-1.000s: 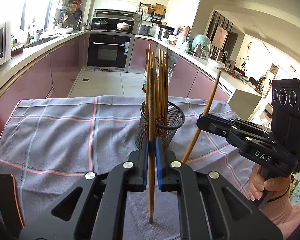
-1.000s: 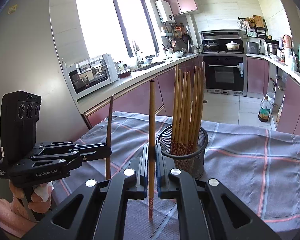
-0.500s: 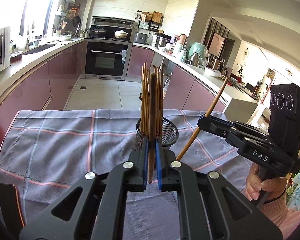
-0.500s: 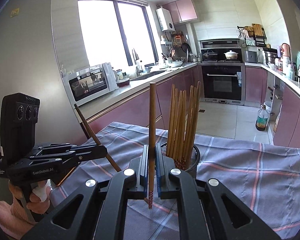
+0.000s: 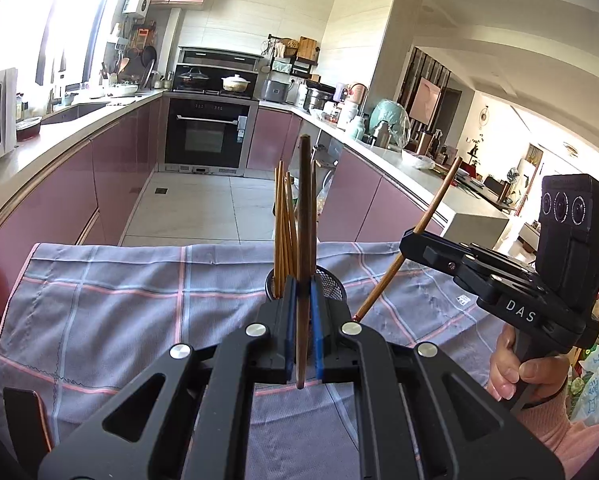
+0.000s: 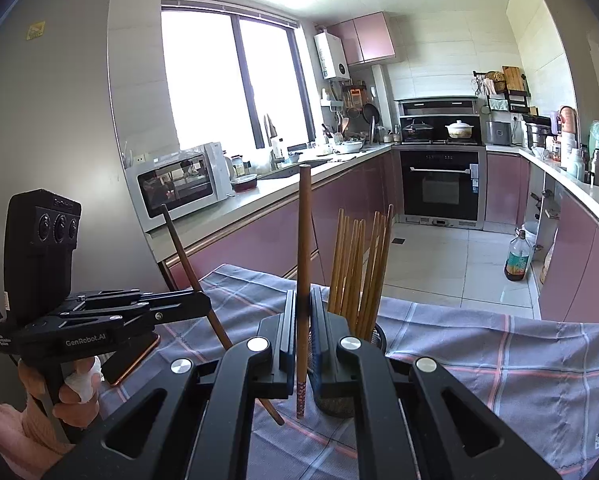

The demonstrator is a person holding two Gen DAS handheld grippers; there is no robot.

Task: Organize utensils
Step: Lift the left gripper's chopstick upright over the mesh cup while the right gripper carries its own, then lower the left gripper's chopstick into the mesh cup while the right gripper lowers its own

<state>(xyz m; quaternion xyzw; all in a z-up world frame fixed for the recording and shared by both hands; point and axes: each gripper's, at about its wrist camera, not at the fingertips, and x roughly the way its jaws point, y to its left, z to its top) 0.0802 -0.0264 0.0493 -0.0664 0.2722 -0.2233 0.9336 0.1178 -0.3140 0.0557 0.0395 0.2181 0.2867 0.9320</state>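
Nearest in the left wrist view, the left tool (image 5: 301,328) has its blue-padded jaws pressed onto a dark brown chopstick (image 5: 304,240) that stands almost upright, its lower end poking out below the pads and its top rising toward twelve o'clock. Directly behind the jaws sits the black mesh holder (image 5: 333,286), only its rim showing on either side, with a bundle of lighter chopsticks (image 5: 284,232) standing inside it. The holder stands on a surface covered by a grey-purple checked cloth (image 5: 119,292) with pink and pale blue lines. At about three o'clock the right tool (image 5: 409,242) is held in a hand with a pink sleeve; it pinches a second chopstick (image 5: 415,232) that leans, top toward one o'clock, red-patterned tip down near the cloth. From the right wrist view, the same right tool (image 6: 302,336) grips its chopstick (image 6: 304,248) upright, the red-patterned tip (image 6: 300,394) hanging just above the cloth, with the mesh holder (image 6: 375,338) just beside it at two o'clock. At nine o'clock the left tool (image 6: 203,306) clamps its dark chopstick (image 6: 195,280) on a slant. A phone with a copper edge (image 6: 133,362) lies on the cloth under that tool. Farther off are a microwave (image 6: 175,186) on the counter and the built-in oven (image 6: 439,184).
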